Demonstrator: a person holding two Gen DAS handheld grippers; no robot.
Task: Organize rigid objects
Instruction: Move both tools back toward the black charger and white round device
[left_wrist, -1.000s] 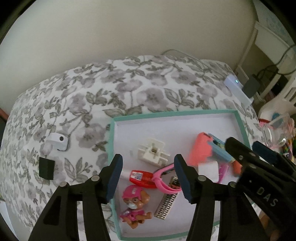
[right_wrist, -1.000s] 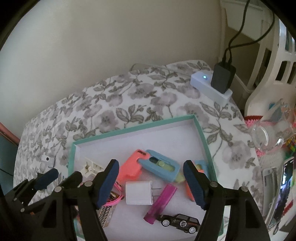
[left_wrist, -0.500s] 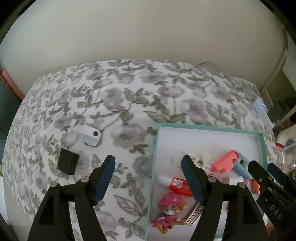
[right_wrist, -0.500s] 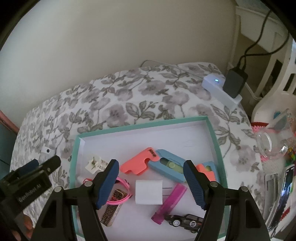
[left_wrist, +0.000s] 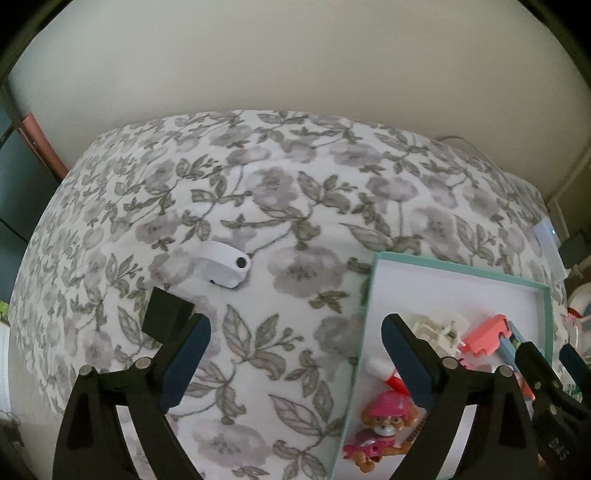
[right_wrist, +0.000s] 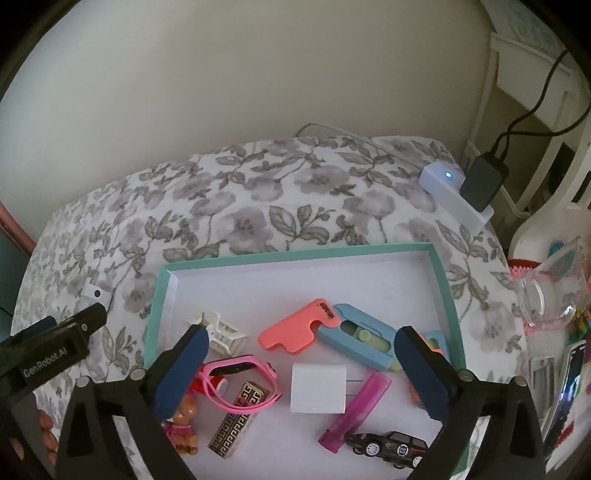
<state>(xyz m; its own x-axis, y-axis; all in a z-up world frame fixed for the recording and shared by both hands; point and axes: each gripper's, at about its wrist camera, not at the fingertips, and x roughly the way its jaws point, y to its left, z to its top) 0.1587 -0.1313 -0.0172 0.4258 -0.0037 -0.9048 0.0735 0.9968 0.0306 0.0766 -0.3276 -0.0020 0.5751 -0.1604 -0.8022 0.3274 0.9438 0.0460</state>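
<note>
We take this for a home, likely a bedroom or child's room: the work surface is covered in a floral grey-and-white cloth (right_wrist: 258, 206) pushed against a plain cream wall (right_wrist: 240, 74). A white power strip (right_wrist: 454, 192) with a lit indicator and a black charger (right_wrist: 484, 181) sits at the corner beside white painted furniture (right_wrist: 554, 110). We also note a teal-rimmed tray (right_wrist: 295, 256) holding toys, a phone (right_wrist: 570, 384) and a glass cup (right_wrist: 546, 295).

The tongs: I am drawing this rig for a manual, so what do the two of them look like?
Both are alike. The left tongs and right tongs have matte black angular plastic arms with silver pivot screws and dark blue pads. White lettering, partly readable as "GenRobot.AI", runs along the left one's side. No cables or sleeves show.
</note>
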